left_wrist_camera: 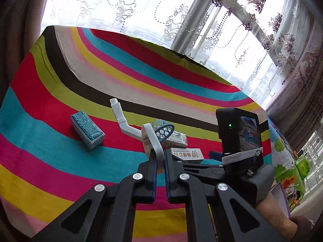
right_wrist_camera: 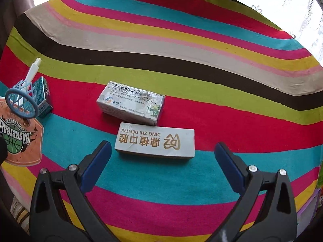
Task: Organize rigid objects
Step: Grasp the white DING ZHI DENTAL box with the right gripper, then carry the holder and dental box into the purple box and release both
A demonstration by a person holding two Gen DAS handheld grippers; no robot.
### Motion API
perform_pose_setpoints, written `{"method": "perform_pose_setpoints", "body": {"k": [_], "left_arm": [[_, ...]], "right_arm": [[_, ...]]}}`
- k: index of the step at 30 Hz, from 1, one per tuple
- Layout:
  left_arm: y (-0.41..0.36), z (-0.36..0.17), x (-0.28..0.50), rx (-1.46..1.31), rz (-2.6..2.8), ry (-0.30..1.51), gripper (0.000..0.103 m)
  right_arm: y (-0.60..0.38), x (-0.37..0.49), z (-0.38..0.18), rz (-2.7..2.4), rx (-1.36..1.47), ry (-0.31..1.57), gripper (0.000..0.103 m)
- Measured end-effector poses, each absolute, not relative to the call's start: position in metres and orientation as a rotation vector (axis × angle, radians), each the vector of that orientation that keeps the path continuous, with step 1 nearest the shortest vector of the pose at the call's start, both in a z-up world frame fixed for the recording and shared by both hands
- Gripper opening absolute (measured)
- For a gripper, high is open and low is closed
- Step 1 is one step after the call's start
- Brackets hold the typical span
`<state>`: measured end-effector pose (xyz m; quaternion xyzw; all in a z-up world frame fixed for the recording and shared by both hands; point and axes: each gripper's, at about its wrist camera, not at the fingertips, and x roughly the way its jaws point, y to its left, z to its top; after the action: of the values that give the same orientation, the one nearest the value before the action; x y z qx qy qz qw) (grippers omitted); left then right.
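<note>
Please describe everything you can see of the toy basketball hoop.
The toy basketball hoop looks plastic: a blue ring with an open lattice net, an orange backboard printed BASKETBALL, and a white bent support arm. The left gripper is shut on its white edge, holding it tilted above the striped cloth. It partly hides the blue box.

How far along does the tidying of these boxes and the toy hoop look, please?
Nothing looks sorted yet. In hand: the left tongs are shut on the white toy basketball hoop. The right tongs hang open over the Ding Zhi Dental box. Left: that box, the cream box and the blue box lie scattered on the striped cloth.
</note>
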<state>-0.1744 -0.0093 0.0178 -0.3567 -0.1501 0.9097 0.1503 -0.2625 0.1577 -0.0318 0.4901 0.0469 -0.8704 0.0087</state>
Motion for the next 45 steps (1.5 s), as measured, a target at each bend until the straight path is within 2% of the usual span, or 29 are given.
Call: {"method": "perform_pose_setpoints", "body": {"k": [3,5,6,16,33,45], "left_arm": [[-0.006,0.017,-0.174,-1.026,2.606,-0.421,0.007],[-0.004,0.017,-0.174,-1.023,2.606,-0.413,0.007],[-0.003,0.017,-0.174,-1.023,2.604,-0.412,0.007],[0.004,0.019,-0.171,-1.029,2.580,-0.398,0.007],[0.043,0.049,-0.132,-0.967,2.530,-0.367,0.007],[0.089,0.062,-0.106,-0.985,2.430,-0.312,0.007]], "right_arm": [[0.157,-0.270,-0.040,-2.704,1.558,0.144,0.100],[0.160,-0.273,-0.041,-2.691,1.553,0.067,0.087],[0.160,-0.274,-0.041,-2.701,1.550,0.066,0.084],[0.161,-0.245,-0.031,-2.724,1.538,0.138,0.084],[0.196,-0.161,0.021,-2.812,1.409,0.056,0.084],[0.234,-0.111,0.036,-2.875,1.374,-0.031,0.084]]}}
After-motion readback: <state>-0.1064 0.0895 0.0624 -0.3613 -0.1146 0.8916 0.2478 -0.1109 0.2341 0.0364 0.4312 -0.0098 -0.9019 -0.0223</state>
